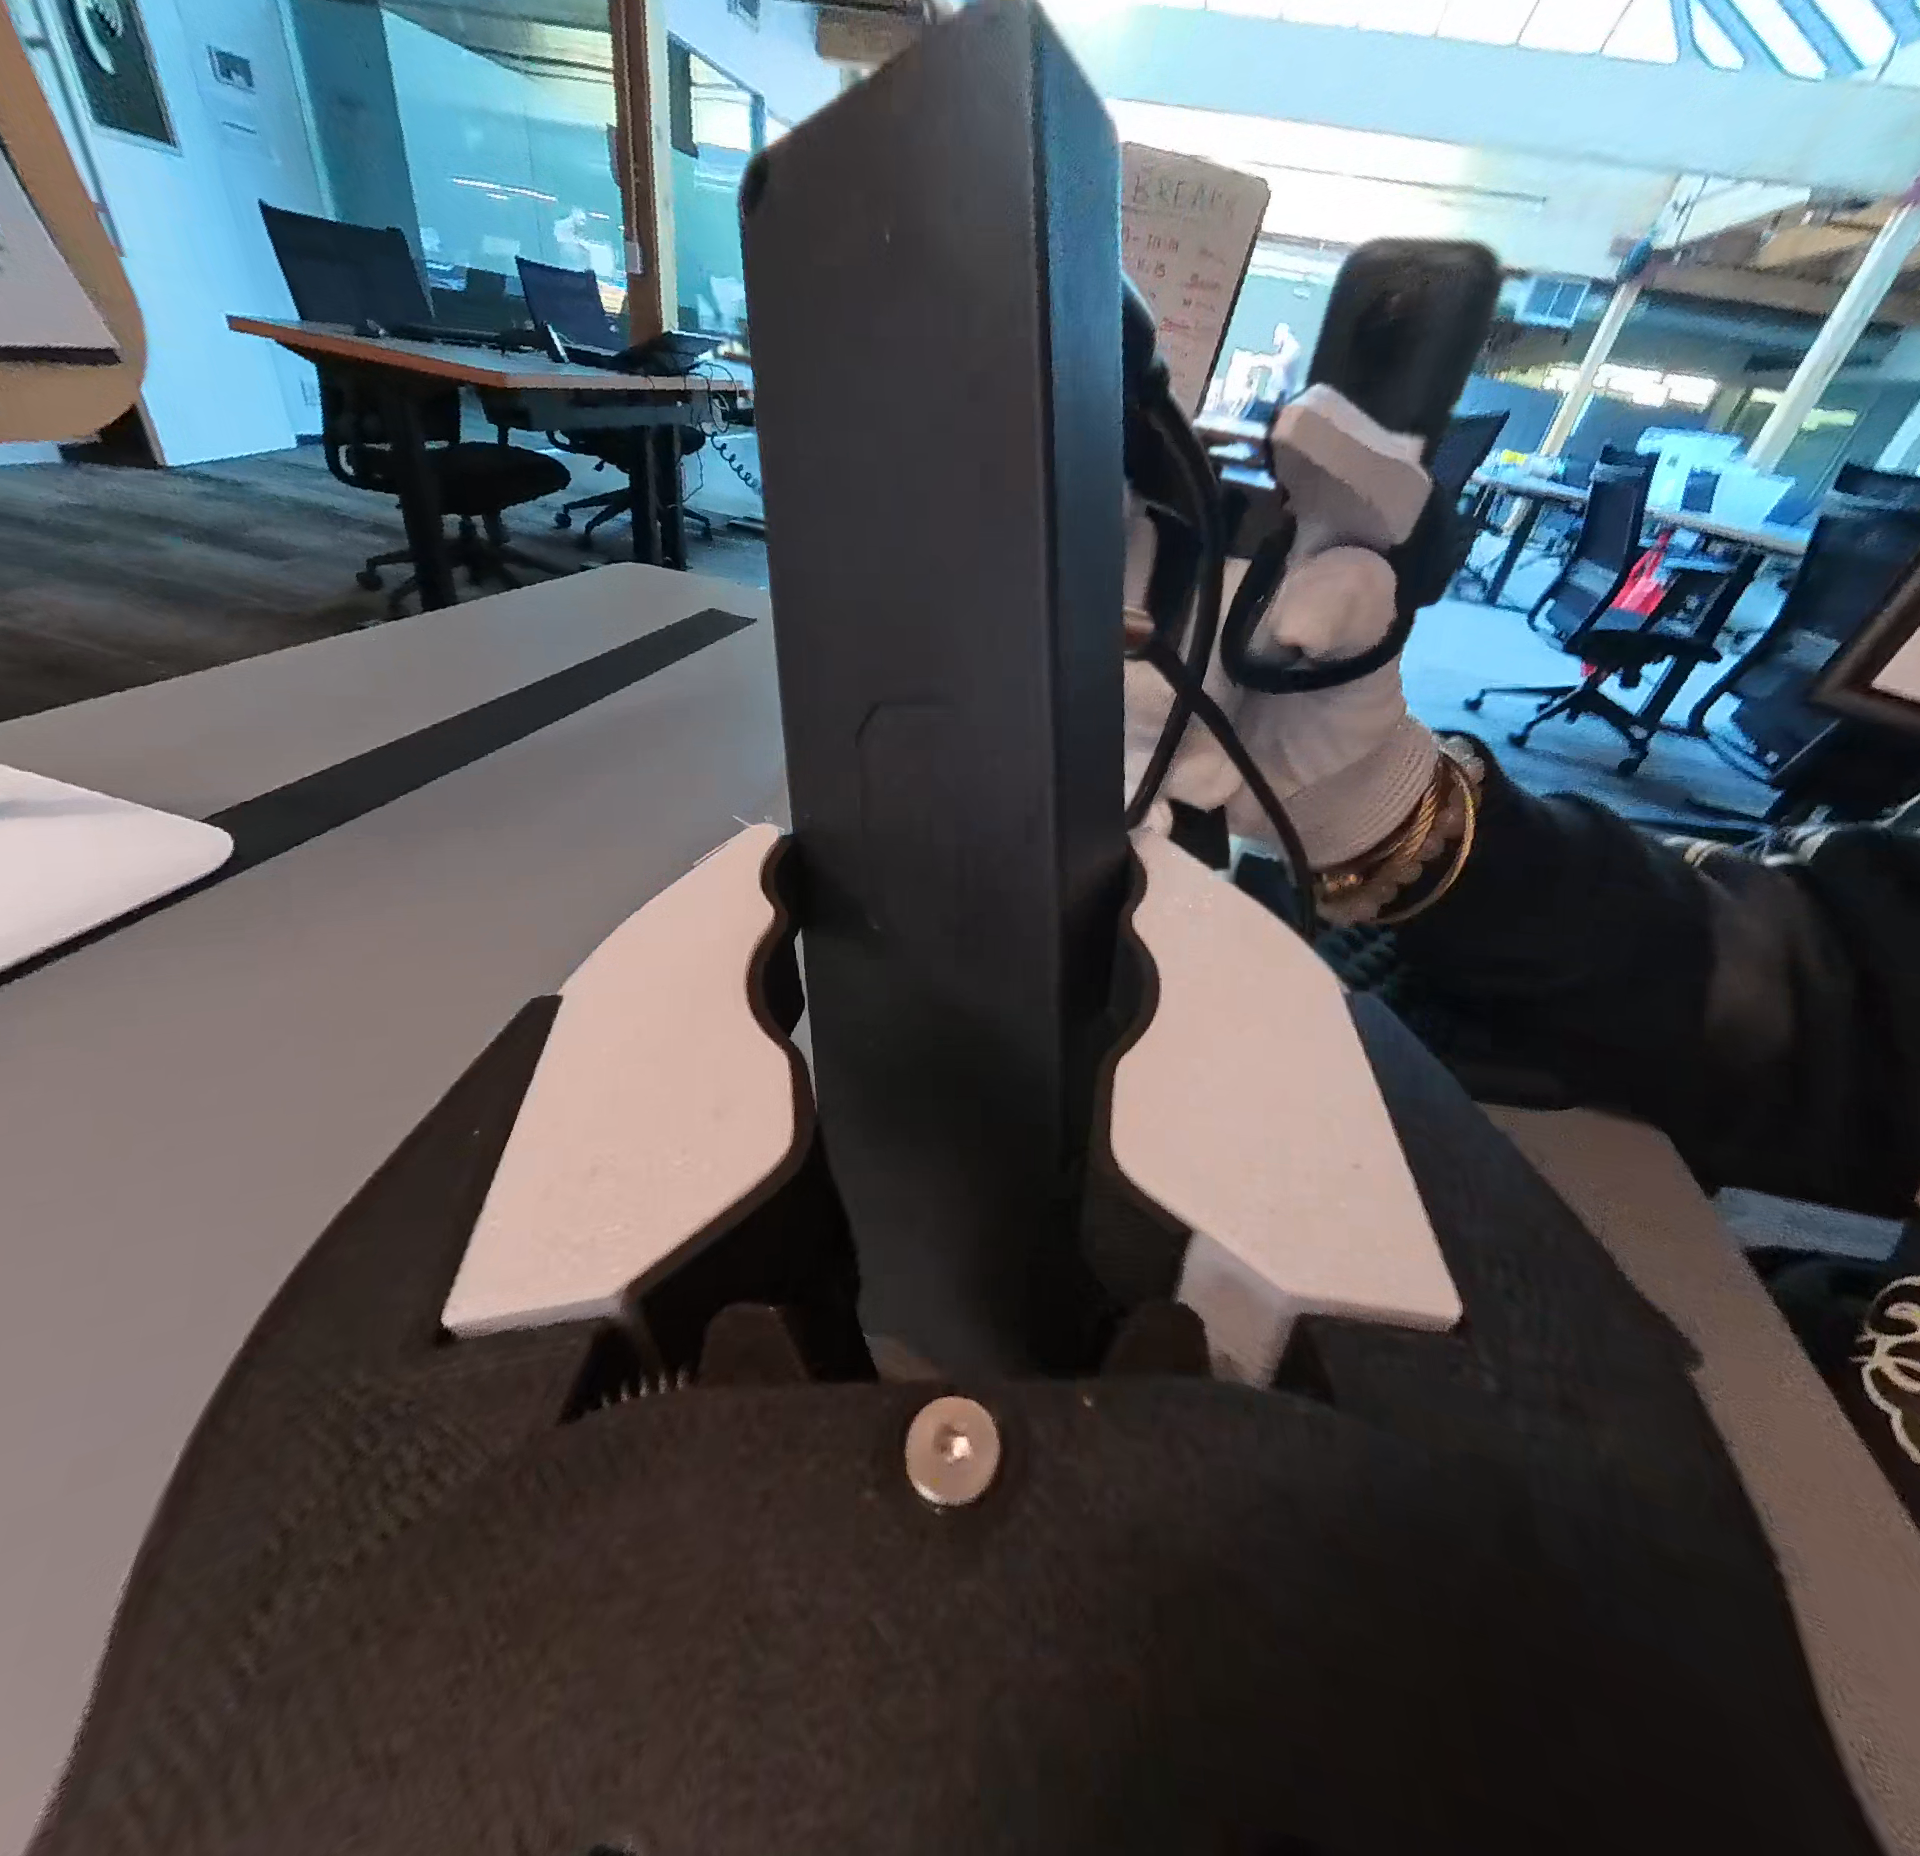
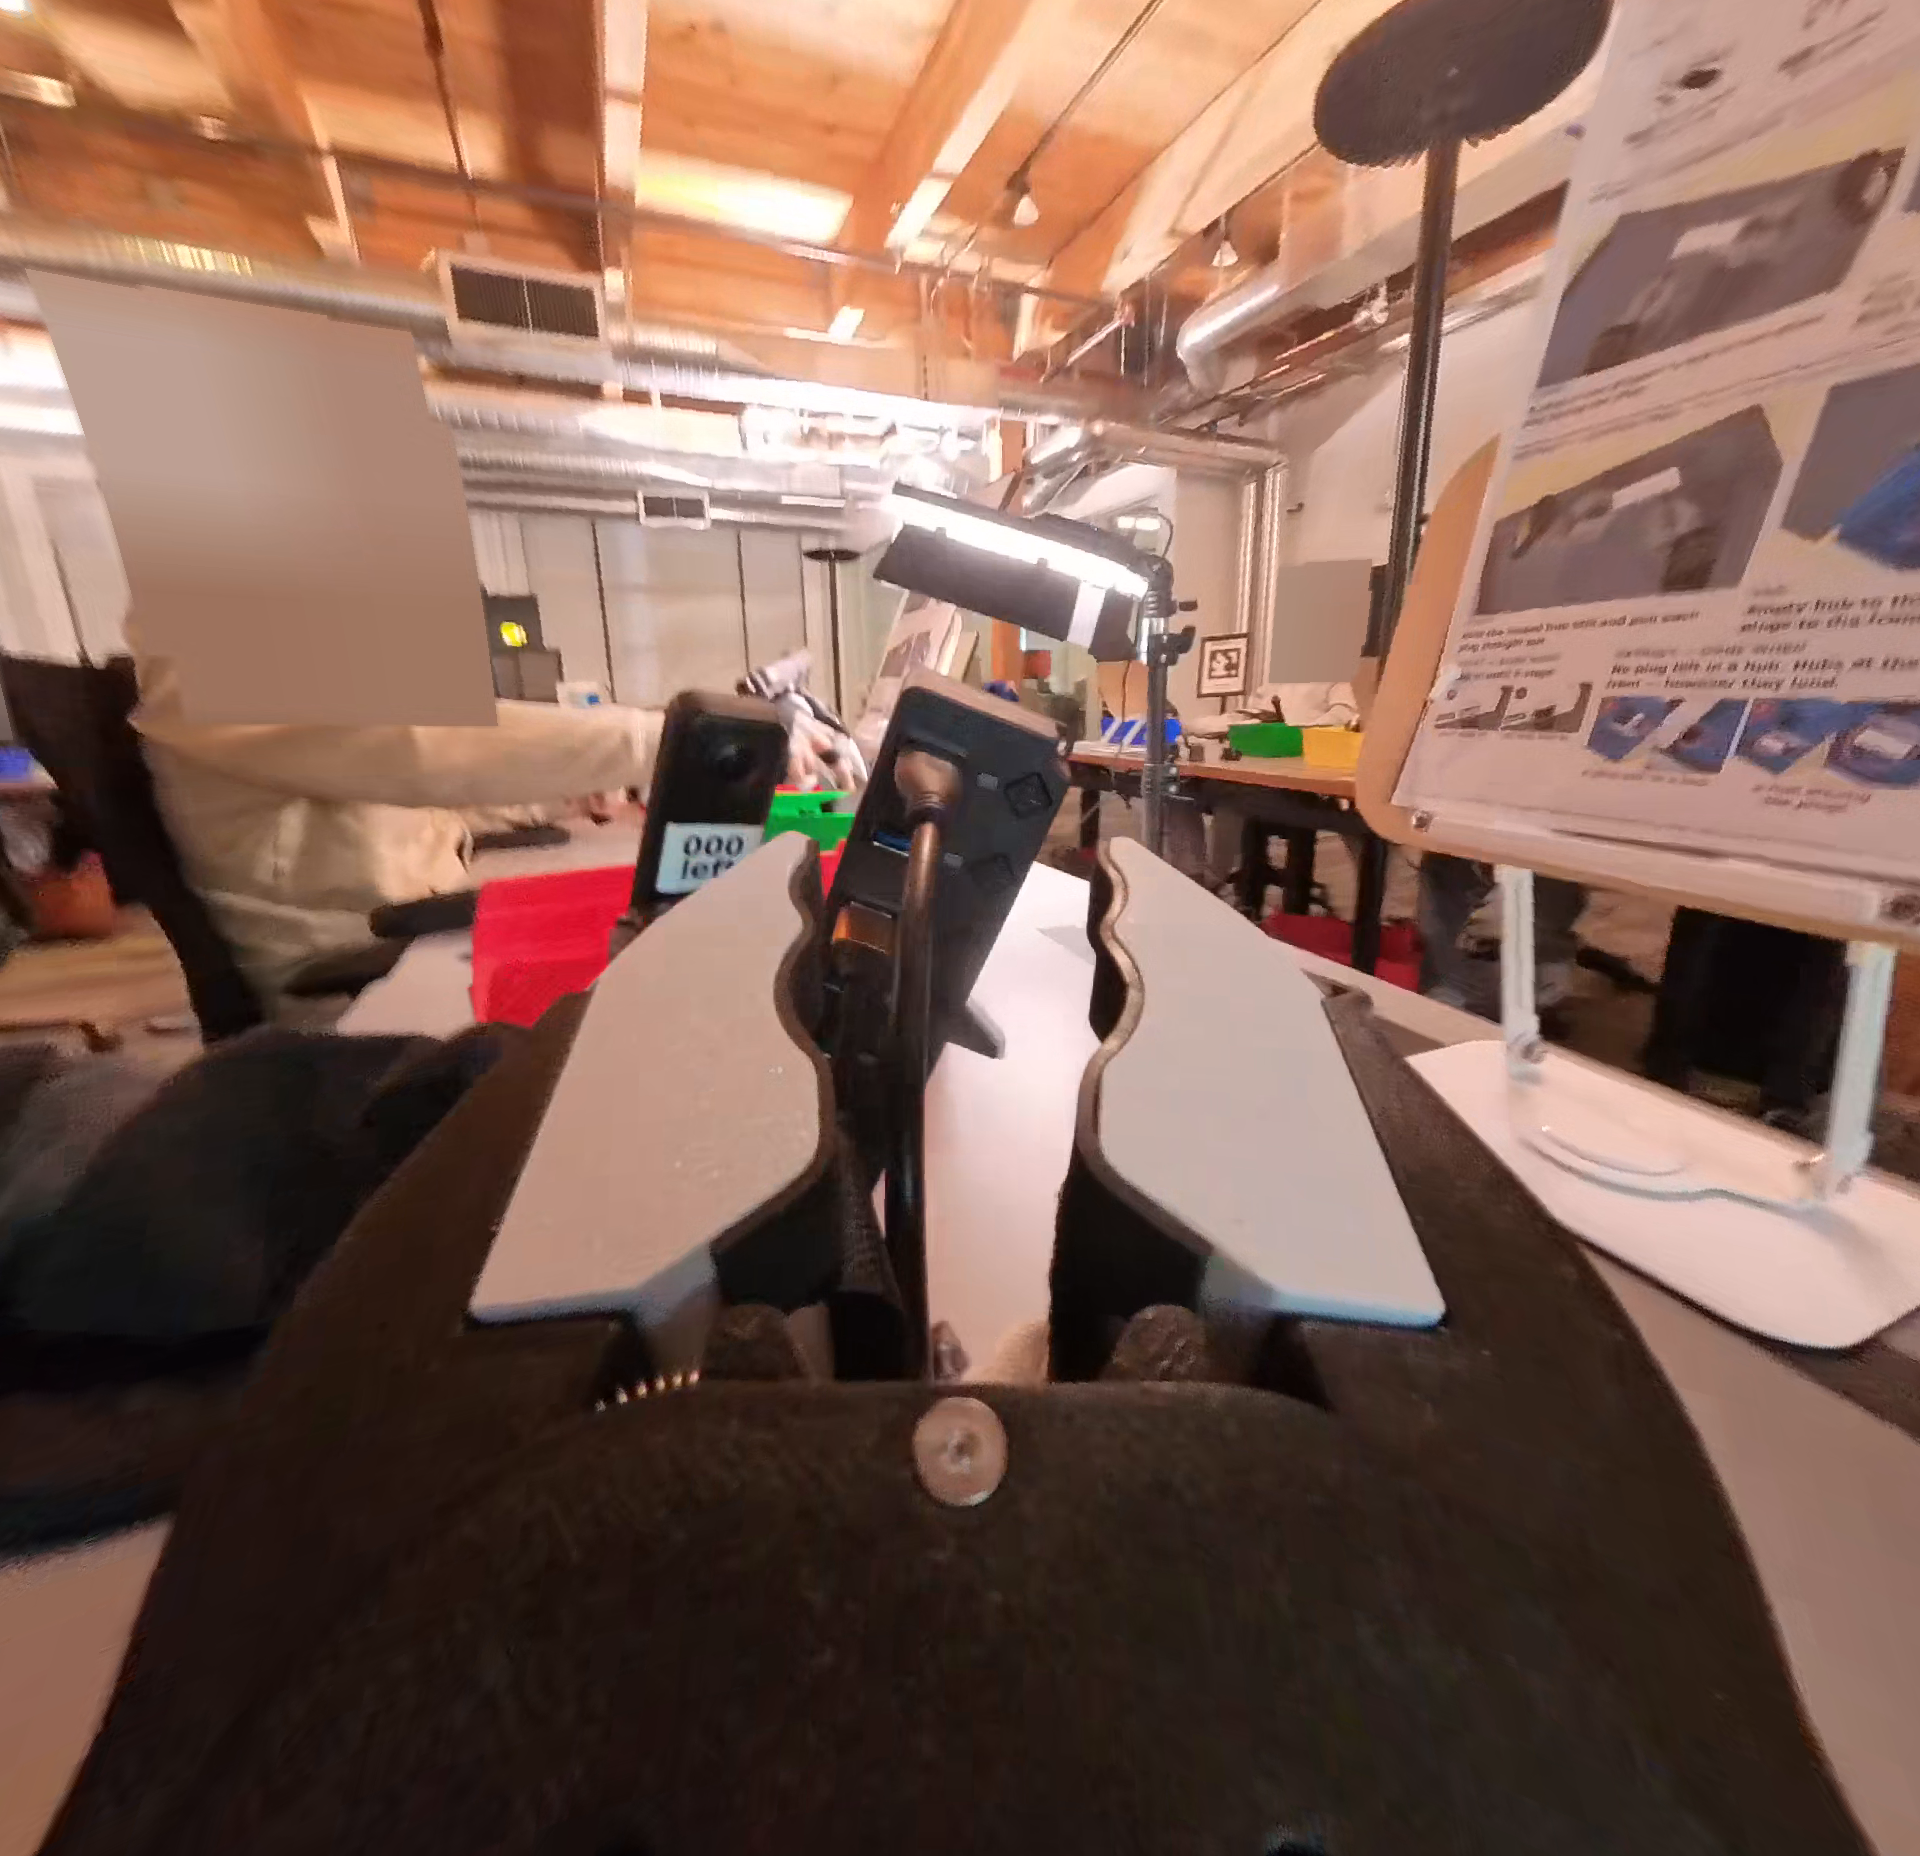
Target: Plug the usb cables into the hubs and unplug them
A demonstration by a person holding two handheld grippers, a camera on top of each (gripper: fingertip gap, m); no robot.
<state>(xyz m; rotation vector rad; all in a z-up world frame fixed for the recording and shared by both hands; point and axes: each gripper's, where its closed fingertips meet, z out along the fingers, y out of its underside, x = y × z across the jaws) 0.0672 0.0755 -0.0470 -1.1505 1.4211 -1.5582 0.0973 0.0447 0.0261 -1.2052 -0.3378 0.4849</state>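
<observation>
Red bin (image 2: 540, 928) behind hub, contents unseen. Left gripper (image 1: 956, 933) clamped on upright hub (image 1: 925, 559). Right gripper (image 2: 956, 933) spread apart; cable (image 2: 914, 975) (plugged into hub (image 2: 951, 819)) runs between fingers, untouched.

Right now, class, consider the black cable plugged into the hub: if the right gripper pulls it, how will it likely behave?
The cable curves from its plug, so probably floppy, bending before pulling straight. Its plug looks rigid, the better thing to grip. The hub, clamped upright in the left gripper, likely stays put.
</observation>
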